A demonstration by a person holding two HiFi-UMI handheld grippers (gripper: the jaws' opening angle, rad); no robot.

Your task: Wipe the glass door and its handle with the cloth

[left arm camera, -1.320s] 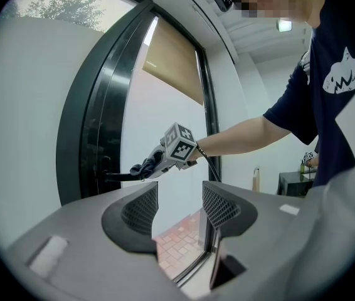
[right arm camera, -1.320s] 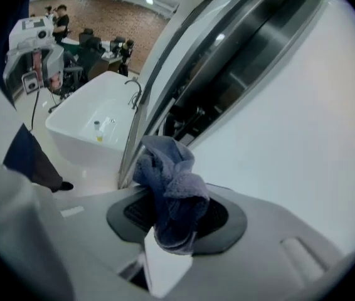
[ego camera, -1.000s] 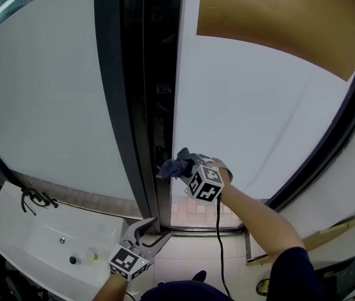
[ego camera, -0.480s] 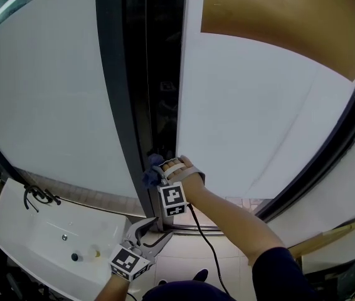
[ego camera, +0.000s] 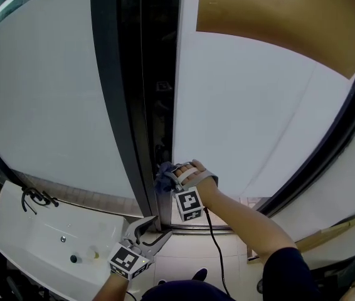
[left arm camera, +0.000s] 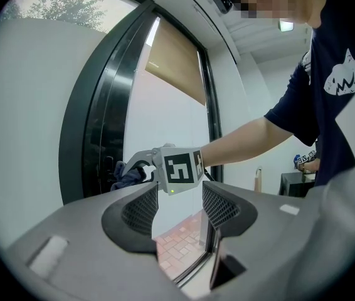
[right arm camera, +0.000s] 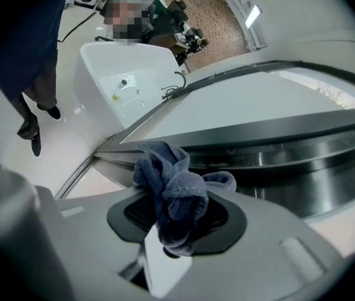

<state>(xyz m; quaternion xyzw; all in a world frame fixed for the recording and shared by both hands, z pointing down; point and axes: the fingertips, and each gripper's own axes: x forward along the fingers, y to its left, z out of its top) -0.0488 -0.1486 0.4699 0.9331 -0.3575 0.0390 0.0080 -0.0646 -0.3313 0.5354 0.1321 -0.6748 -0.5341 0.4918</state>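
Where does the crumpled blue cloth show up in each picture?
Head view: crumpled blue cloth low centre, in the right gripper, by the black door frame.
Left gripper view: left of centre, beyond the open jaws.
Right gripper view: centre, pinched between the jaws.
Shared landmark: the black door frame.

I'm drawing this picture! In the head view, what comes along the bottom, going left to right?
White sink → left gripper → person's right forearm → wooden plank.

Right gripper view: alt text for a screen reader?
The right gripper is shut on a bunched blue cloth, just in front of the dark door frame. A white sink stands farther off, at upper left.
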